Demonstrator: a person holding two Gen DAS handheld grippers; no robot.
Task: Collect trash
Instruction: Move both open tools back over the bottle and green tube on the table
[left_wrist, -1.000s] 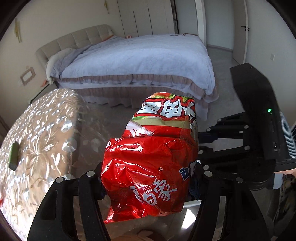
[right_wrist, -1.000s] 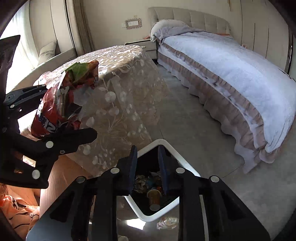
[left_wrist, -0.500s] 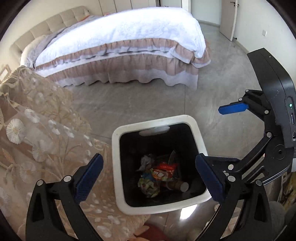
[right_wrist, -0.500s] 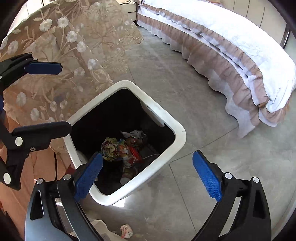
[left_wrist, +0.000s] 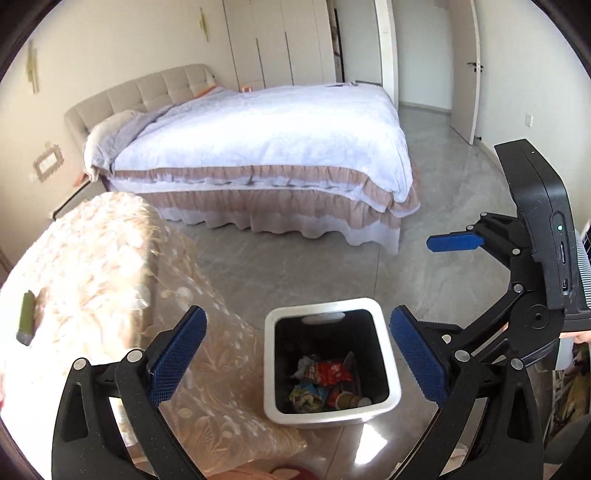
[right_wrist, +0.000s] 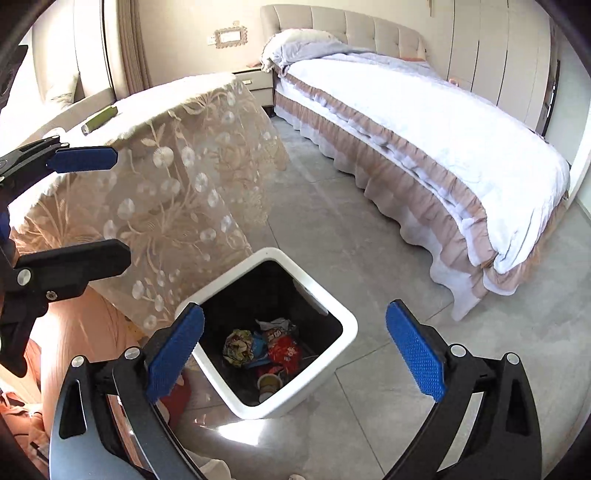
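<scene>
A white trash bin (left_wrist: 373, 306) with a black inside stands on the floor; it also shows in the right wrist view (right_wrist: 347, 321). Inside lie a red snack bag (left_wrist: 330, 371), crumpled wrappers (right_wrist: 238, 345) and a paper cup (right_wrist: 267, 384). My left gripper (left_wrist: 295, 358) is open and empty, above the bin. My right gripper (right_wrist: 295, 354) is open and empty, above the bin too. The right gripper shows at the right of the left wrist view (left_wrist: 454, 243); the left one shows at the left of the right wrist view (right_wrist: 83, 158). A green tube-like item (left_wrist: 26, 314) lies on the table.
A table with a lace cloth (right_wrist: 177, 166) stands just left of the bin. A bed (left_wrist: 266, 147) fills the far side across grey floor tiles (right_wrist: 369, 258). A person's leg in orange (right_wrist: 74, 339) is by the table. A door (left_wrist: 465, 70) stands at the back right.
One second ago my left gripper was shut on the red snack bag. It opened and the bag now lies in the bin. My right gripper opened too. Both views have tilted up.
</scene>
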